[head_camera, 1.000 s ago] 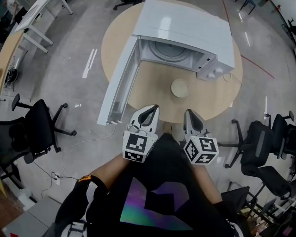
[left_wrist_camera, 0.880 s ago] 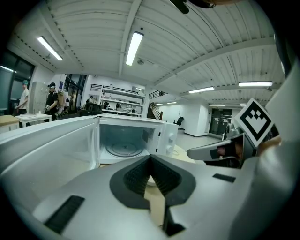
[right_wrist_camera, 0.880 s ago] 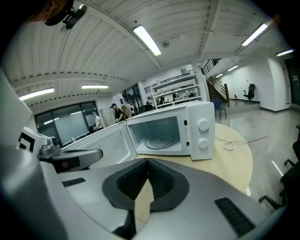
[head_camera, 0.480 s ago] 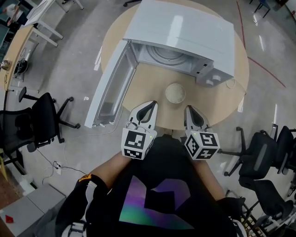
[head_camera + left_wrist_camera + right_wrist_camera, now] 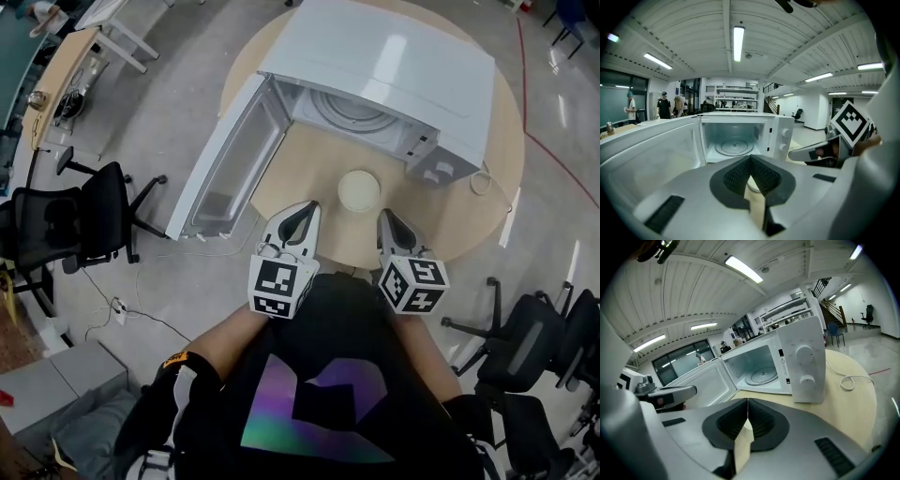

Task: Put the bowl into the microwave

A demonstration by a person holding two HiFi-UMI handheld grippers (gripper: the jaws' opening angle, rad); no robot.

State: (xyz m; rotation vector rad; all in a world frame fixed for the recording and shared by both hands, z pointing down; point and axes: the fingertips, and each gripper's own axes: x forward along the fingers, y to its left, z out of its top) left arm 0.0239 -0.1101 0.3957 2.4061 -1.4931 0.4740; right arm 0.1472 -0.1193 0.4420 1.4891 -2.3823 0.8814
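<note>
Head view, bowl [image 5: 358, 190]: on the round table [image 5: 309, 164], just outside the microwave's open front, ahead of your two grippers and touching neither.
Microwave [image 5: 394, 66]: door [image 5: 230, 164] swung wide to your left, turntable [image 5: 733, 146] showing inside.
Left gripper [image 5: 305, 209]: jaws pressed together, gripping nothing.
Right gripper [image 5: 386, 217]: likewise closed and empty, level with your left one.

Cream bowl [image 5: 359, 190] sits upright, seemingly empty, just before the white microwave [image 5: 394, 66]; its door [image 5: 230, 164] stands open.
</note>
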